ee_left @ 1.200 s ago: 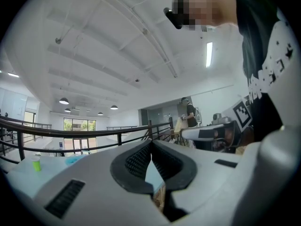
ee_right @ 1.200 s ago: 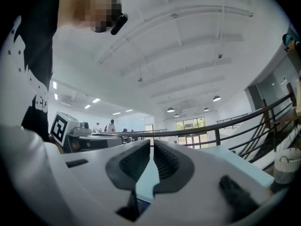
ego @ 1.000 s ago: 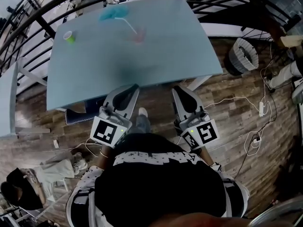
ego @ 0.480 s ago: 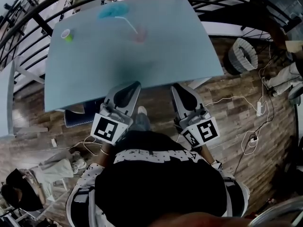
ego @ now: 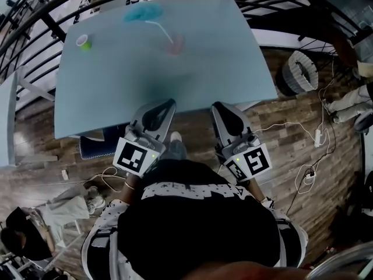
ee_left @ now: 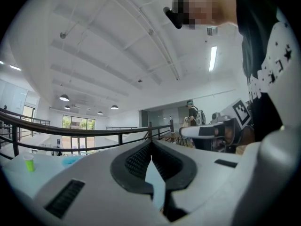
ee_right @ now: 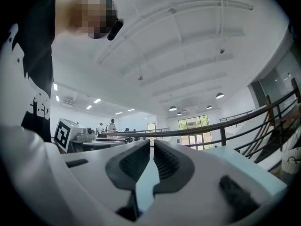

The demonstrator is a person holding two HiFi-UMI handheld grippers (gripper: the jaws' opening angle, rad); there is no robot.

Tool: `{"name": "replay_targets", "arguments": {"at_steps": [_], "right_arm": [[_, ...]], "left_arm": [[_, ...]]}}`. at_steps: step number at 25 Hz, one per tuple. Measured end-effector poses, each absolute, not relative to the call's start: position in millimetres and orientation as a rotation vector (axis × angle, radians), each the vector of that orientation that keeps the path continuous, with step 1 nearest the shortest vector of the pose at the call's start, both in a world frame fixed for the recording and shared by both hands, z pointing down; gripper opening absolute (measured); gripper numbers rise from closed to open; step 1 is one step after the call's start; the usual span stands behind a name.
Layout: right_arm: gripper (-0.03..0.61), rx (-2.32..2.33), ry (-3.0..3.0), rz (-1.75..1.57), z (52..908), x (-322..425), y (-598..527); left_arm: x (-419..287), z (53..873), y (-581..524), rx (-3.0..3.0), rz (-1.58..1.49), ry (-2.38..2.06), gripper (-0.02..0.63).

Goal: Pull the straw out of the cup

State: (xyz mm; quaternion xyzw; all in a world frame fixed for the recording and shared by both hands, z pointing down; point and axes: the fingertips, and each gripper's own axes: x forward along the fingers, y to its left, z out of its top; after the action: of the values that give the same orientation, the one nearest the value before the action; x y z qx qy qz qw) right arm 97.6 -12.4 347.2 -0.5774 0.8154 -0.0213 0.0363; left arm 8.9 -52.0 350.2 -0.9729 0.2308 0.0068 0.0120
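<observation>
Cup near worktop's far edge, mid-width. Straw leans out toward far-left corner. Left gripper, right gripper clenched on nothing, at near edge, well apart from cup. Straw likely light, bendy, slick; cup tippy. Pinch straw mid-length, steady cup wall.

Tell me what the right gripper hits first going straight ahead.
Likely nothing near: the right gripper points across the table, the cup lies left of that line. The railing comes first, depth unclear.
</observation>
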Motion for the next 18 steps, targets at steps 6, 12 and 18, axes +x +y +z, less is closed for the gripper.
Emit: {"name": "replay_targets", "arguments": {"at_steps": [6,12,18], "right_arm": [[0.035,-1.807,2.467,-0.049,343,104,-23],[0.036,-1.819,2.441,-0.048,336,115,-45],[0.036,-1.814,2.465,-0.047,337,121,-78]], "left_arm": [[18,352,-68,-3.051,0.048,0.679,0.015],[34,346,-89,-3.053,0.067,0.617,0.015],[45,349,-124,-3.075,0.081,0.618,0.015]]}}
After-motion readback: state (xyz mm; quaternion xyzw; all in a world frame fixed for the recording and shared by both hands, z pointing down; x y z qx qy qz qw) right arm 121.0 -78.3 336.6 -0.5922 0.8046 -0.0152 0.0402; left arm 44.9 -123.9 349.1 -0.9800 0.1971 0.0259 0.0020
